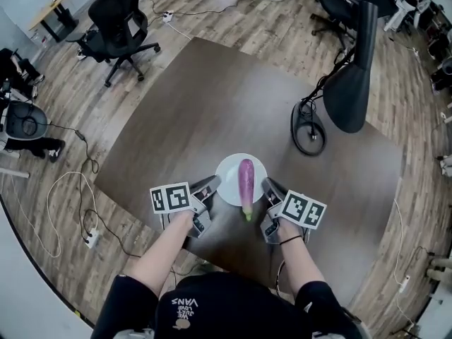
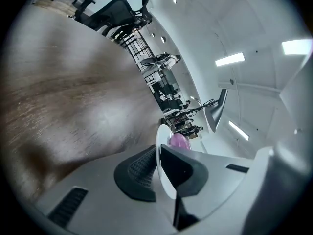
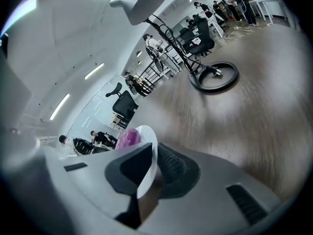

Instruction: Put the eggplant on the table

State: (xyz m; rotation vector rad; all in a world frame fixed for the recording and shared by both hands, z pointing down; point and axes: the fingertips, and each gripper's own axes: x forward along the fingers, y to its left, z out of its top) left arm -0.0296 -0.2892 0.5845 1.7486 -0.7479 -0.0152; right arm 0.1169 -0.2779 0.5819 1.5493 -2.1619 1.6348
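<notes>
A purple eggplant (image 1: 246, 179) with a green stem lies on a white plate (image 1: 227, 182) over the brown table (image 1: 233, 97). My left gripper (image 1: 214, 183) is shut on the plate's left rim (image 2: 160, 158), and the eggplant (image 2: 179, 140) shows just past the jaws. On the opposite side my right gripper (image 1: 267, 184) is shut on the plate's right rim (image 3: 149, 168), with the eggplant (image 3: 128, 138) visible beyond it. The two grippers carry the plate between them near the table's front edge.
A dark desk lamp (image 1: 353, 76) with a round base (image 1: 308, 129) stands on the table at the right. Office chairs (image 1: 116, 27) and cables (image 1: 70, 189) are on the wooden floor around the table.
</notes>
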